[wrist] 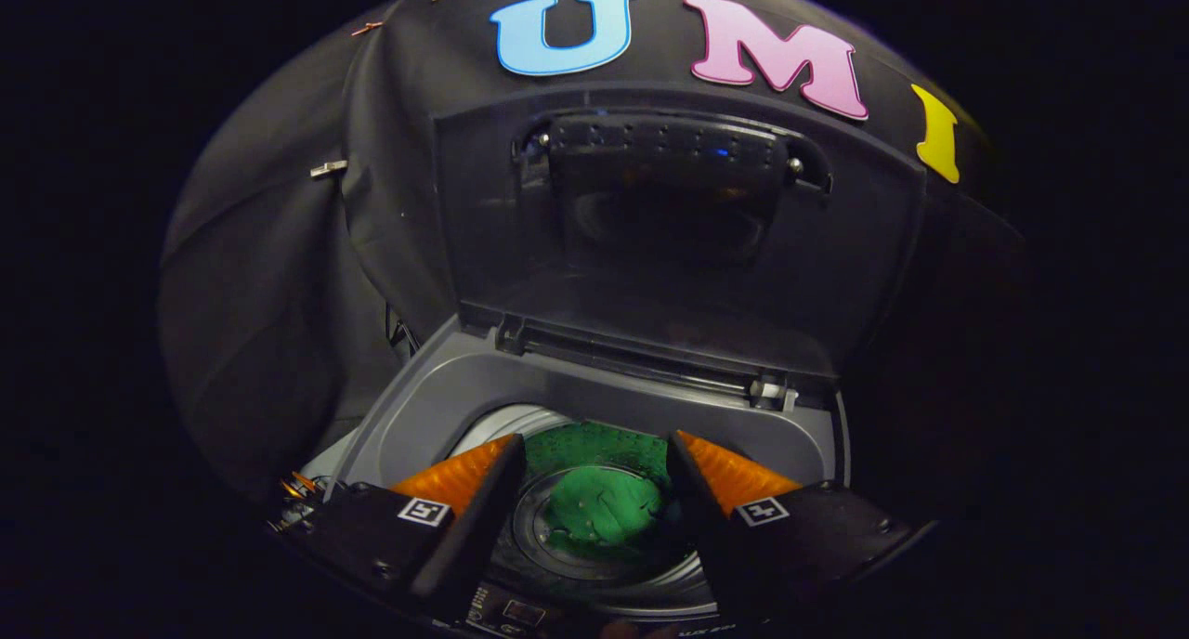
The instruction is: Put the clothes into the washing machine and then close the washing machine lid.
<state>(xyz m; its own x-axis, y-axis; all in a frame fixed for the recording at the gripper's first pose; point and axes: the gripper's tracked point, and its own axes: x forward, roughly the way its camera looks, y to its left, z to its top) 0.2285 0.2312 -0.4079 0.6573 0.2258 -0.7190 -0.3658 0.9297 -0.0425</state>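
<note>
- Clothes (602, 507): a green garment is seen bunched in a low heap at the bottom of the washing machine (427, 416) drum, lying on the round agitator plate (534, 537).
- Behind the heap, a green-tinted patch of the perforated drum wall (594, 446) is seen; whether it is more cloth or only colour reflected on the metal cannot be told.
- Gripper (594, 453): held above the drum mouth, pointed down into it, fingers spread wide apart.
- Nothing is held between the fingers; the garment is seen through the gap, well below the tips and not touched by either.
- Left finger (464, 476) is seen over the left side of the drum opening, right finger (734, 476) over the right side.
- A square marker tag is carried on each finger base (424, 511).
- Lid (678, 249): raised fully, standing nearly upright behind the tub, inner face turned toward the gripper.
- Lid handle recess (669, 151) is seen near the lid's top edge, with a dotted dark bar across it.
- Hinge line (641, 356) runs along the rear of the grey top deck, a small pale clip (771, 393) at its right end.
- Control panel strip (520, 613) is seen at the front edge of the machine, just beneath the finger bases; its details are too dim to make out.
- Black cloth wall (269, 277) hangs behind and to the left of the machine.
</note>
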